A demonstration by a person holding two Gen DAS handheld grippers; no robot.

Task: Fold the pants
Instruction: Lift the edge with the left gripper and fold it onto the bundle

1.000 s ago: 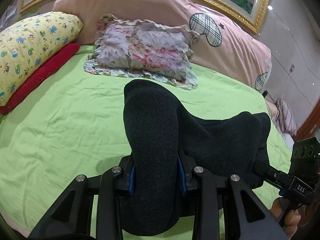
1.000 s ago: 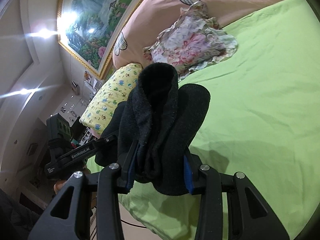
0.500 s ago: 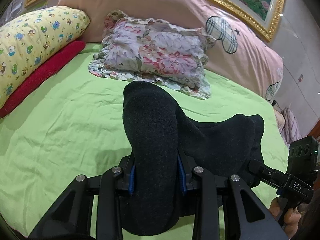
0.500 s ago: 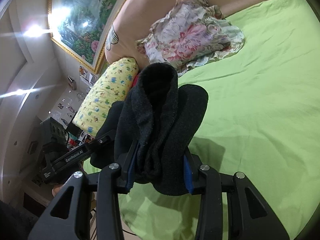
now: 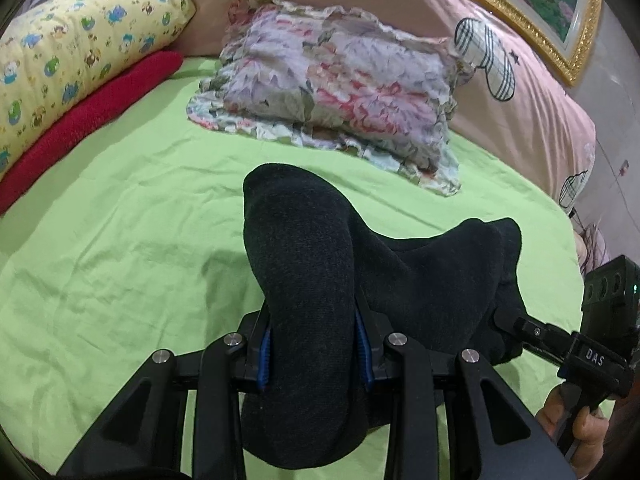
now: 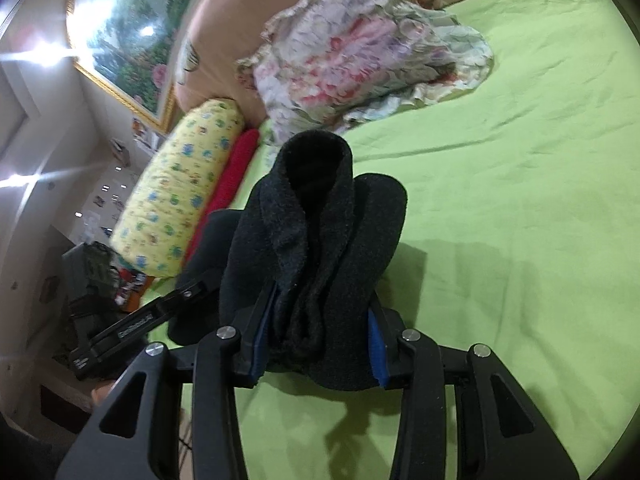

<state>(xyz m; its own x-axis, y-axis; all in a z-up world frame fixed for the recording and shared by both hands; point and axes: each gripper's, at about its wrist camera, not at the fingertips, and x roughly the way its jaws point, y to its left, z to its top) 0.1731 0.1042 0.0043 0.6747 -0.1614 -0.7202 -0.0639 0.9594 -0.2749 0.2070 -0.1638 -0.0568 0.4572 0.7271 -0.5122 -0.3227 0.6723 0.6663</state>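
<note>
- Left wrist view: one pair of dark pants (image 5: 304, 280), lifted above one green bed sheet (image 5: 120, 248), bunched in a thick fold.
- The left gripper (image 5: 314, 354) points toward the far pillows, its two fingers (image 5: 264, 354) pinching the near fold of the pants between blue pads.
- At the right, the right gripper (image 5: 516, 326) reaches in sideways and bites the other end of the same cloth; a hand (image 5: 576, 432) holds its handle.
- Four cushions lie far off: one floral pillow (image 5: 336, 96), one yellow printed pillow (image 5: 80, 52), one red cushion (image 5: 80, 120), one pink bolster (image 5: 520, 92).
- Right wrist view: the right gripper (image 6: 320, 350) is clamped on the bunched pants (image 6: 320, 240), which stand up between its fingers (image 6: 378, 354).
- The left gripper (image 6: 192, 294) enters low from the left, its tip buried in the cloth.
- One framed painting (image 6: 124, 28) hangs on the far-left wall.
</note>
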